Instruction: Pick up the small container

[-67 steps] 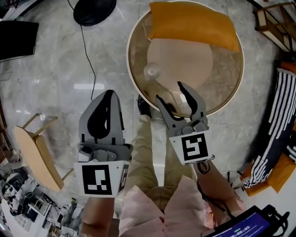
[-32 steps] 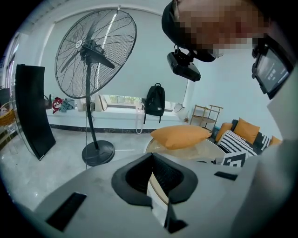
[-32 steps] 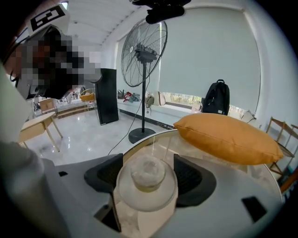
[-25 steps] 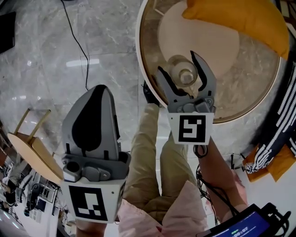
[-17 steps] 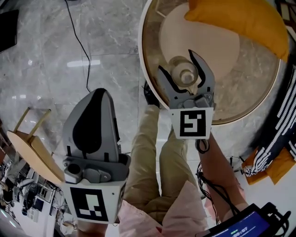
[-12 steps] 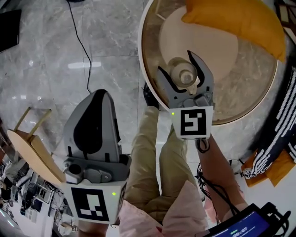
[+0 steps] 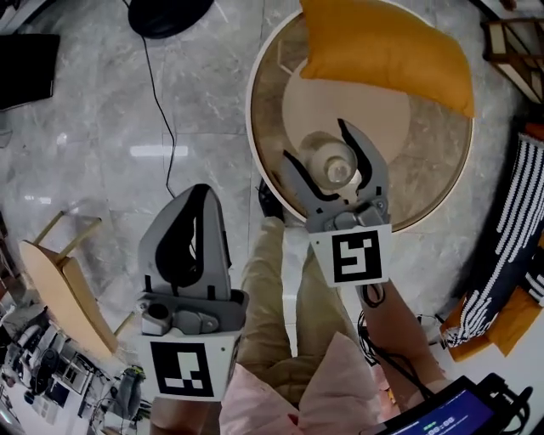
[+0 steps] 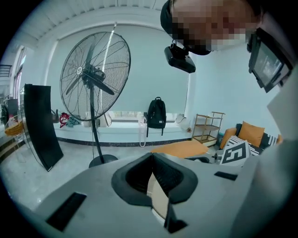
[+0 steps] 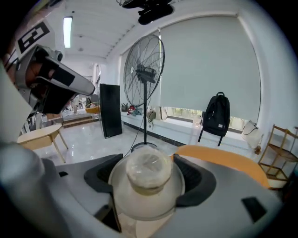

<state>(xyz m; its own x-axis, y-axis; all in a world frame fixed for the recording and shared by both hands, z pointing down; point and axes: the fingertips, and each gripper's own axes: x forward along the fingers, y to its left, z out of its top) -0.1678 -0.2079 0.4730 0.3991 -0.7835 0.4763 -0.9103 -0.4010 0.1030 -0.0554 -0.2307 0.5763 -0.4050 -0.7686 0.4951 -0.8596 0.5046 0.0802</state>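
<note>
The small container (image 7: 327,161) is a clear, round jar with a narrower lid. It sits between the fingers of my right gripper (image 7: 316,143) over the near part of the round table (image 7: 255,127). In the right gripper view the jar (image 9: 145,179) fills the gap of the right gripper (image 9: 146,186), and both dark pads touch its sides. I cannot tell whether it rests on the table. My left gripper (image 7: 197,204) is shut and holds nothing, out over the floor to the left. In its own view the left gripper (image 8: 151,160) has its jaws together.
An orange cushion (image 7: 382,47) lies on the far side of the table. A fan base (image 7: 166,13) and its cable are on the marble floor at the upper left. A wooden chair (image 7: 64,280) stands at the left. Striped cushions (image 7: 518,221) lie at the right.
The right gripper, open and empty at the table's near edge 2.7 s ago, reached forward around the jar. In the last second it has stayed on the jar while the view shifted.
</note>
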